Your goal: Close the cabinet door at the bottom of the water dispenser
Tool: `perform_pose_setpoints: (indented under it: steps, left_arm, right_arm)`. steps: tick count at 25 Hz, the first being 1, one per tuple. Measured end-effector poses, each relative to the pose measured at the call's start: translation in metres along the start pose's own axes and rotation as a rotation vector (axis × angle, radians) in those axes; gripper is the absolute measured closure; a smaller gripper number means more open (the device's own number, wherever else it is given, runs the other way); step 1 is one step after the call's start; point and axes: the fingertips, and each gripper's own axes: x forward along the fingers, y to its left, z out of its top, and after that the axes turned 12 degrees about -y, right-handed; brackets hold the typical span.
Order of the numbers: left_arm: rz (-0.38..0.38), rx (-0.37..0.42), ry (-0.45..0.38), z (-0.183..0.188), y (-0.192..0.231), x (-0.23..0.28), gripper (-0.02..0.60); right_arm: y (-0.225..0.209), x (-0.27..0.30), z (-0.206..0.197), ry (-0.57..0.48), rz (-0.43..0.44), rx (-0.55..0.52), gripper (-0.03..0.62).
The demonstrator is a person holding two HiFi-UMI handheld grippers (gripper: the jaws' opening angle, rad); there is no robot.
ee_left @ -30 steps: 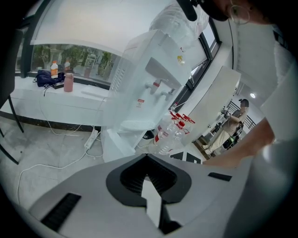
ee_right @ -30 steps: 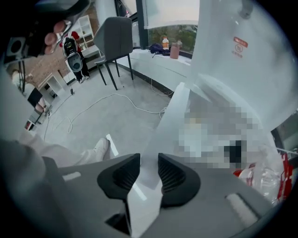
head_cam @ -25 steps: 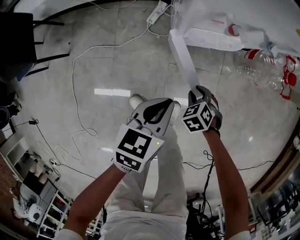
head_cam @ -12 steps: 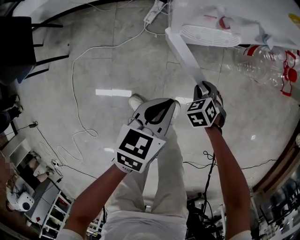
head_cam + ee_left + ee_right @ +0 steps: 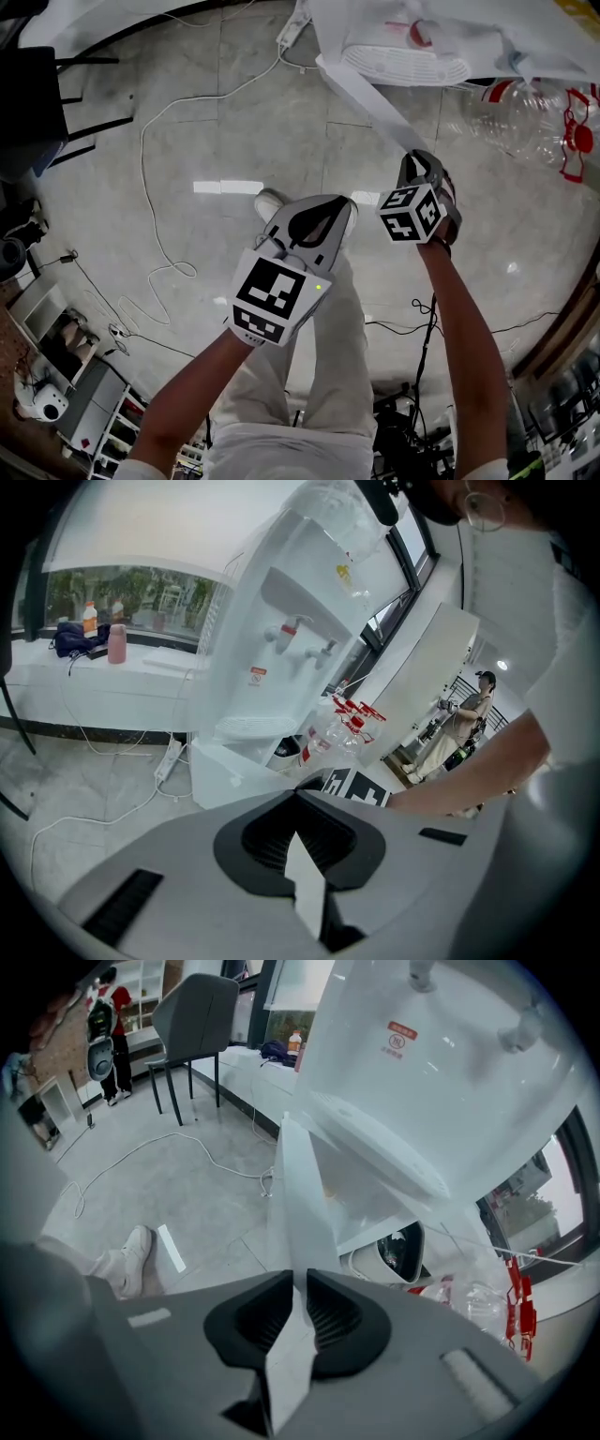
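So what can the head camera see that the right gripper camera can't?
Only the head view shows the left gripper, shut and empty, plus the left arm and right arm. Only the right gripper view shows a grey chair, the dispenser's red label and the cabinet's inside. Both show the right gripper, whose jaws have just been closing onto the edge of the cabinet door, a white shoe and the floor cable.

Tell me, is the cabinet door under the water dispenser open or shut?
Open. The cabinet door stands swung out from the water dispenser, with a wide gap behind it.
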Motion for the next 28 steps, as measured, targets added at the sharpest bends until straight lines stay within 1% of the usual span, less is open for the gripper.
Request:
perform_pose_setpoints:
  steps: [15, 28]
  left_arm:
    - [-0.012, 0.004, 0.030, 0.003, -0.003, 0.023, 0.577]
    - [-0.017, 0.007, 0.015, 0.012, -0.008, 0.041, 0.577]
  right_arm:
    - [-0.047, 0.014, -0.001, -0.018, -0.043, 0.023, 0.537]
    - [-0.071, 0.024, 0.001, -0.045, -0.017, 0.000, 0.539]
